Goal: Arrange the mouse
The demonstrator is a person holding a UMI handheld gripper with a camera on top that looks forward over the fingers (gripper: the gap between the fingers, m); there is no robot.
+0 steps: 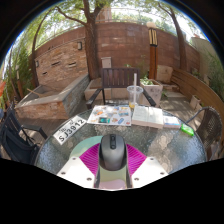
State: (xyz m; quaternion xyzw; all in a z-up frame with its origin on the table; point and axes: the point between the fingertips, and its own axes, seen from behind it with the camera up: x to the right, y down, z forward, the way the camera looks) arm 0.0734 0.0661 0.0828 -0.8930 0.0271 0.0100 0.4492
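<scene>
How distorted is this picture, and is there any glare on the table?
Gripper view: strong fisheye bending, with the brick wall curving. Soft outdoor daylight, bright sky through the trees. The glass table shows pale reflections, no harsh glare. The mouse between the open gripper's fingers looks sharp.

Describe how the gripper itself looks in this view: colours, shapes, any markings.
The gripper shows as two pale, whitish fingers that widen toward the camera. Each carries a magenta pad on its inner face, ribbed with fine dark lines. No cables, labels or sleeves are visible on it.
</scene>
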